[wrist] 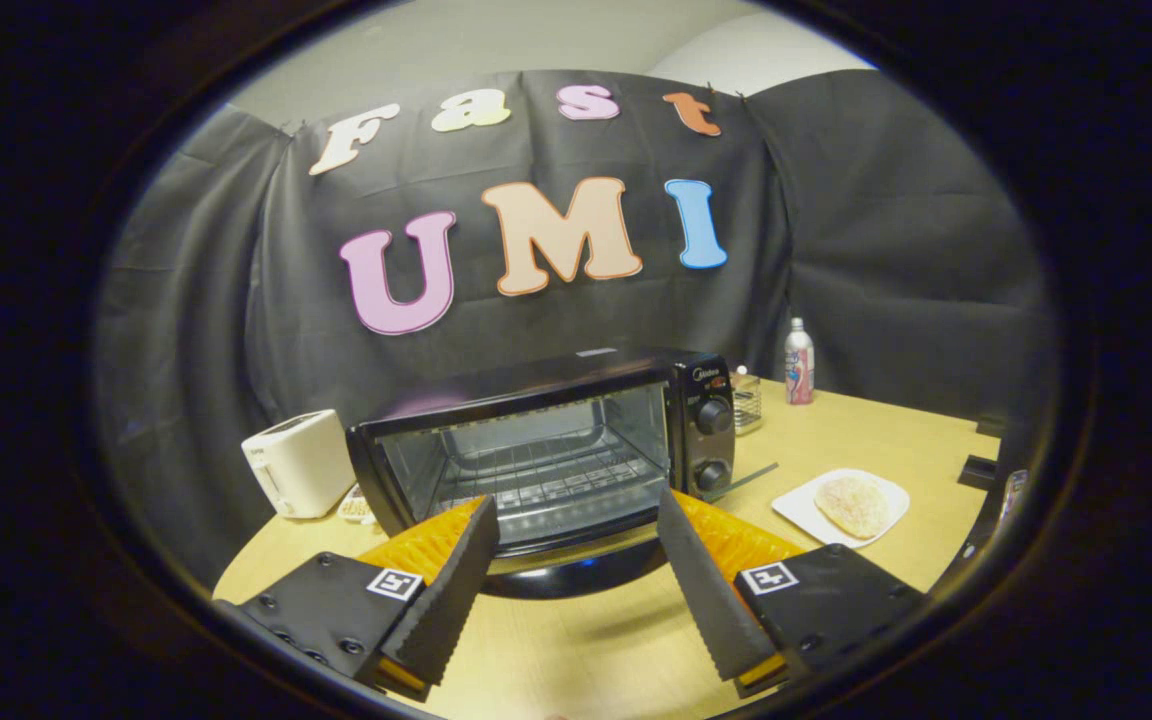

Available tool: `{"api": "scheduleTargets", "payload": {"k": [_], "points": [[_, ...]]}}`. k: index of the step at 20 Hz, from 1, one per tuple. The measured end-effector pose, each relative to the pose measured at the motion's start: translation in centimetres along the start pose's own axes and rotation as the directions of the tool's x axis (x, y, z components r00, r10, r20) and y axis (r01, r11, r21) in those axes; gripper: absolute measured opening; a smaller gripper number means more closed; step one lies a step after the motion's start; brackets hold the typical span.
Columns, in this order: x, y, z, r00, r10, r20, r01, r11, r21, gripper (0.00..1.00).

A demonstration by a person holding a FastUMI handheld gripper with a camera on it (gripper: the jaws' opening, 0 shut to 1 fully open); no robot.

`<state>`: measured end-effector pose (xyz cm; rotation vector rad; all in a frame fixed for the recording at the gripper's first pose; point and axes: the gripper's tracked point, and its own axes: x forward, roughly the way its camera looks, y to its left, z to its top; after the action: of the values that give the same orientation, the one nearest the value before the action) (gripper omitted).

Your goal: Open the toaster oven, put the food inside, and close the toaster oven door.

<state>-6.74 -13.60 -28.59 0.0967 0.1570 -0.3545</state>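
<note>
Black cloth backs a wooden desk point(576, 640) where the open, empty tool point(576, 520) should next fetch the bread point(851, 505) beside the already-open toaster oven point(546, 450).

The toaster oven point(556, 455) stands just ahead of the gripper point(576, 520)'s spread fingers, plate point(801, 505) to its right.

Gripper point(576, 520) spread empty before the shut toaster oven point(546, 455); bread point(851, 505) beside.
</note>
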Motion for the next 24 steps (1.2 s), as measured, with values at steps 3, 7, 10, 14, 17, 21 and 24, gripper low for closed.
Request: {"api": "scheduleTargets", "payload": {"k": [3,7,10,14,17,21,24], "points": [[-0.6,-0.5,-1.0,1.0,-0.006,-0.025,0.006,1.0,0.001,0.99],[-1.0,-1.0,-2.1,0.999,-0.016,-0.05,0.017,1.0,0.008,0.98],[-1.4,-1.4,-3.1,0.996,-0.033,-0.079,0.033,0.999,0.005,0.97],[-1.8,-1.9,-4.1,0.993,-0.046,-0.106,0.047,0.999,0.005,0.96],[-1.9,-2.4,-5.3,0.989,-0.062,-0.136,0.062,0.998,-0.001,0.95],[-2.2,-3.2,-6.8,0.979,-0.087,-0.183,0.087,0.996,-0.009,0.95],[-2.1,-3.8,-7.5,0.974,-0.102,-0.204,0.106,0.994,0.006,0.94]]}}
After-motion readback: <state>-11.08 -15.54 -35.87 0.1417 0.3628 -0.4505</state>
